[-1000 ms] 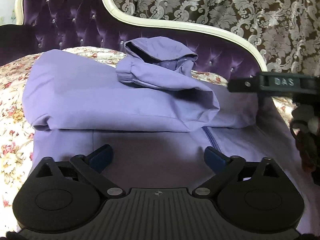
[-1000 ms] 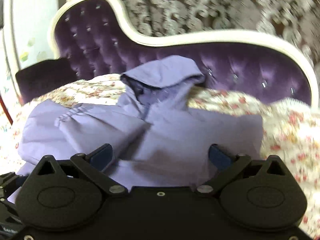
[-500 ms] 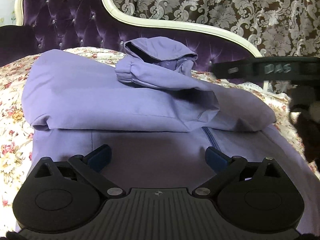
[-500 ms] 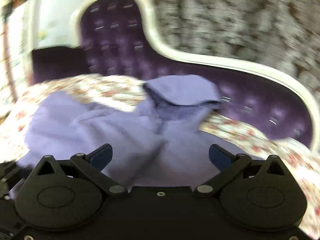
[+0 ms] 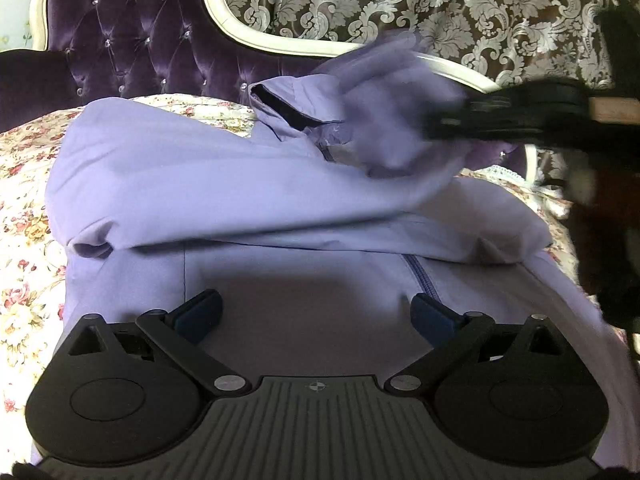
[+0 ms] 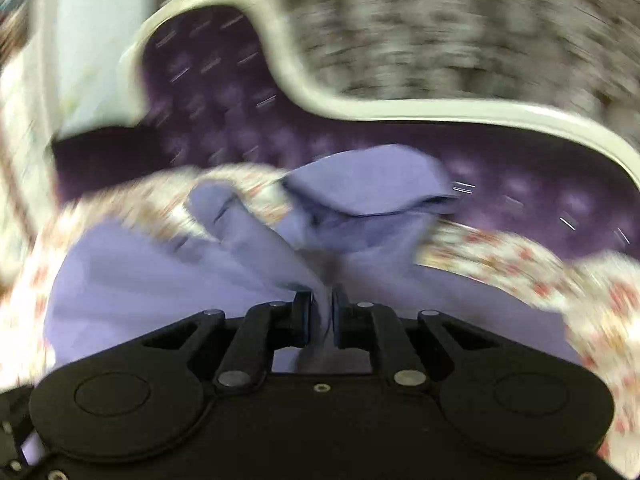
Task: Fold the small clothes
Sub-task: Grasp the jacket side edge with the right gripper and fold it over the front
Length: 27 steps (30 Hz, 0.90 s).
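A lilac hooded jacket [image 5: 240, 184] lies on the bed, with one side folded over its body and its hood [image 5: 296, 96] toward the headboard. My left gripper [image 5: 316, 312] hovers open over the jacket's lower front beside the zip, holding nothing. In the left wrist view my right gripper [image 5: 436, 120] comes in from the right and holds the sleeve [image 5: 392, 120] up off the jacket. In the blurred right wrist view its jaws are closing, and the right gripper [image 6: 320, 312] pinches sleeve [image 6: 260, 248] fabric between its pads, with the hood [image 6: 372, 184] beyond.
A floral bedspread [image 5: 24, 184] lies under the jacket. Behind it rises a purple tufted headboard [image 5: 140, 40] with a cream frame, and a damask curtain [image 5: 440, 12] hangs further back. A person's dark sleeve [image 5: 612, 220] fills the right edge.
My right gripper went from wide open to pinching the sleeve and raised it off the folded jacket toward the right. My left gripper stayed put, still open.
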### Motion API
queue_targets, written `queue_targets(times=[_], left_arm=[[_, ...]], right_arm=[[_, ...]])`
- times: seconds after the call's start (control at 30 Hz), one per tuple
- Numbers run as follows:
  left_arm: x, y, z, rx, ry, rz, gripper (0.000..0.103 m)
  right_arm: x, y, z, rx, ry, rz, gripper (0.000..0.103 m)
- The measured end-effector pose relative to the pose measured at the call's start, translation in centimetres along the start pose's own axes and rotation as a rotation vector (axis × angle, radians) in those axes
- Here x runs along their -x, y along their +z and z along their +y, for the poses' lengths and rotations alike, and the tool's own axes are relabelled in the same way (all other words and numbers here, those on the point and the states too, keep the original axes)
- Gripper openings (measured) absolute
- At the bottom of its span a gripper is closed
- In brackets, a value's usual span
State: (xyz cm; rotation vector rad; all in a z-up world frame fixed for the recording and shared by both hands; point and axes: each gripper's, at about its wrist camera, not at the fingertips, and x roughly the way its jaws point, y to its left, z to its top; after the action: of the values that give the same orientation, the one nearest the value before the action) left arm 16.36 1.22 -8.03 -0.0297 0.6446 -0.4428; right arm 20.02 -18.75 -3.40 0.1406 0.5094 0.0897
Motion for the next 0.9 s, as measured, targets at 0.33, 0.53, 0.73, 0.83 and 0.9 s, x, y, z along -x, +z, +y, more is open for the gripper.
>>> queue_targets(times=[0.33, 0.53, 0.73, 0.83, 0.9], left_arm=[[0.1, 0.1, 0.0, 0.004, 0.004, 0.002, 0.102], [0.2, 0.1, 0.0, 0.005, 0.005, 0.003, 0.102], [0.3, 0.2, 0.0, 0.011, 0.001, 0.001, 0.102], [0.3, 0.3, -0.1, 0.011, 0.001, 0.001, 0.102], [0.3, 0.3, -0.1, 0.011, 0.001, 0.001, 0.102]], right_arm=[[1.3, -6.1, -10.3, -0.288, 0.004, 0.185, 0.062], [1.6, -5.0, -12.5, -0.377, 0.012, 0.119, 0.07], [0.4, -4.2, -14.3, -0.499, 0.02, 0.103, 0.07], [0.2, -4.2, -14.7, -0.53, 0.009, 0.092, 0.052], [0.1, -4.1, -14.0, -0.474, -0.017, 0.098, 0.021]])
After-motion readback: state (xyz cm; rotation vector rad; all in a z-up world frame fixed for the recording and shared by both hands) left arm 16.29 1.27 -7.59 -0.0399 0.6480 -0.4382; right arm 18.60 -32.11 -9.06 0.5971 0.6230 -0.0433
